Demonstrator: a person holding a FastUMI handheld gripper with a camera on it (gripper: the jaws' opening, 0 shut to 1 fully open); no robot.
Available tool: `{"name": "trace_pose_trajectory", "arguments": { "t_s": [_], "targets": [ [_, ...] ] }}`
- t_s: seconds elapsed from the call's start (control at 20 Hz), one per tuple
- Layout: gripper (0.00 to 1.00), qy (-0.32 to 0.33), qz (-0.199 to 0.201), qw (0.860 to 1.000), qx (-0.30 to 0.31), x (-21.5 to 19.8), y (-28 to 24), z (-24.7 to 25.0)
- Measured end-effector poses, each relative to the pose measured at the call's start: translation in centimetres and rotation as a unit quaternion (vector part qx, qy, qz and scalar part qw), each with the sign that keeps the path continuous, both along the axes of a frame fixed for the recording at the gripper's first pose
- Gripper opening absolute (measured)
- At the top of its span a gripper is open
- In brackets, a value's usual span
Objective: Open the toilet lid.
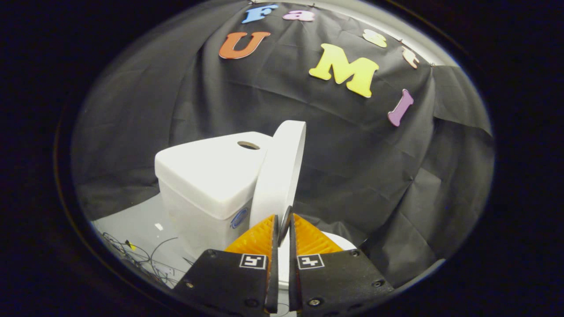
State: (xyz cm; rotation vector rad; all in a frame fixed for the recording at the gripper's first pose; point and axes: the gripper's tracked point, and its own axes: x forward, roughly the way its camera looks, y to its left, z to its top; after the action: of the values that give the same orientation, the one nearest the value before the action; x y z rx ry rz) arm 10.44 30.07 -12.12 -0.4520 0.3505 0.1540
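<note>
The white toilet's lid [280, 176] stands raised almost upright, its back leaning against the tank [207, 176]. My gripper [284, 222] sits just in front of the lid's lower edge. Its orange ribbed fingers [260, 237] are drawn together with only a thin slit between them, and nothing is held in that slit. The left fingertip overlaps the lid's bottom; I cannot tell whether it touches. Below and beyond the fingers a strip of the white seat or bowl rim [341, 240] shows.
The tank top has a round hole [248, 145]. Loose cables [141, 257] lie on the pale floor [141, 220] left of the toilet. Black cloth hangs close behind and to the right of the toilet.
</note>
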Motion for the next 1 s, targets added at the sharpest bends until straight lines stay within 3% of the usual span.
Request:
{"name": "trace_pose_trajectory", "arguments": {
  "t_s": [0.2,0.25,0.35,0.4,0.6,0.8,1.0],
  "targets": [
    [0.24,0.003,0.049,0.999,-0.006,-1.0,0.2,0.5],
    [0.39,-0.006,0.062,0.998,0.002,-1.1,0.5,1.4],
    [0.58,-0.057,0.067,0.996,0.01,-1.7,-0.1,4.9],
    [0.61,-0.088,0.071,0.993,0.017,-2.2,-0.2,6.8],
    [1.0,-0.162,0.103,0.979,0.07,-4.7,-1.1,12.6],
    [1.0,-0.174,0.118,0.966,0.151,-7.2,-4.2,16.1],
    [1.0,-0.19,0.084,0.96,0.19,-8.5,-10.8,17.2]
  ]
}}
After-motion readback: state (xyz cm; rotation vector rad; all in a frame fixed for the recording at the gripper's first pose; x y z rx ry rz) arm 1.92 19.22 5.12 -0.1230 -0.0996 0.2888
